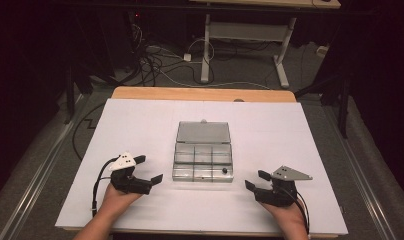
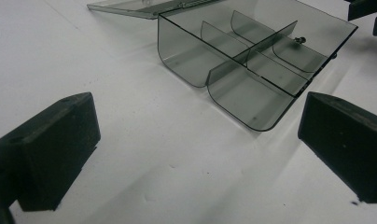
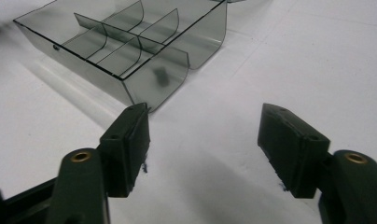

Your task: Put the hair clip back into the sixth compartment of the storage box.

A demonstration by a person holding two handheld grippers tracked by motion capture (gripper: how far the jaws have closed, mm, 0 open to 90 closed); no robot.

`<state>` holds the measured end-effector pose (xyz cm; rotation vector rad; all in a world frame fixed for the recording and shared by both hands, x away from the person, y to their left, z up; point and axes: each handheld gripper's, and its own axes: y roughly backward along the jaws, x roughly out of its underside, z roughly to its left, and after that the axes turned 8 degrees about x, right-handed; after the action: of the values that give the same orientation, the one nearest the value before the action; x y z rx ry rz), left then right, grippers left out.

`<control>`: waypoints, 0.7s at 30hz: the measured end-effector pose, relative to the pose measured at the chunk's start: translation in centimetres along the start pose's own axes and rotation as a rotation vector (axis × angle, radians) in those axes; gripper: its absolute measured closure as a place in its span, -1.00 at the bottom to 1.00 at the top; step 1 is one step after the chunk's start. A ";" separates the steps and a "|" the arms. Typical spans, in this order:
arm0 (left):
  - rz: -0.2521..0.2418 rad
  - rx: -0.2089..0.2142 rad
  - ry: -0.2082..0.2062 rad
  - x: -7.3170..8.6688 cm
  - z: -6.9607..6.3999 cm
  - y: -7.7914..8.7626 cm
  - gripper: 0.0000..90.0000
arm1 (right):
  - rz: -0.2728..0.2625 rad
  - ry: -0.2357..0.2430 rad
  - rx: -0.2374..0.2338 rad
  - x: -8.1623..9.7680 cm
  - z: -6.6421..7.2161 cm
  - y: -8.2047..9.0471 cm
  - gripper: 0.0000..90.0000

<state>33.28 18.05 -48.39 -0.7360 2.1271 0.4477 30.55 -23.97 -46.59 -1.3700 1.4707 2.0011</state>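
The compartment box [image 1: 203,159] sat open mid-frame so both my hand-held grippers, left [image 1: 149,169] and right [image 1: 256,180], flanked it agape, empty.

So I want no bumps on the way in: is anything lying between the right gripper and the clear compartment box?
Nothing visible. Bare white table separates the right gripper from the compartment box; its open fingers are empty.
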 end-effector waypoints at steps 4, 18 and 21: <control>0.001 0.001 -0.001 0.0 0.0 0.0 -1.00 | -0.010 0.008 -0.001 0.0 0.0 -0.2 -0.46; 0.002 -0.007 -0.017 0.2 -0.1 -0.1 -1.00 | -0.036 0.032 0.041 -0.1 1.0 -0.9 -0.99; 0.004 -0.017 -0.030 0.3 -0.2 -0.1 -1.00 | -0.033 0.029 0.058 -0.2 1.0 -1.0 -0.99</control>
<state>33.15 17.76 -48.52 -0.7307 2.0990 0.4771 30.83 -22.66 -46.98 -1.3958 1.4967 1.9114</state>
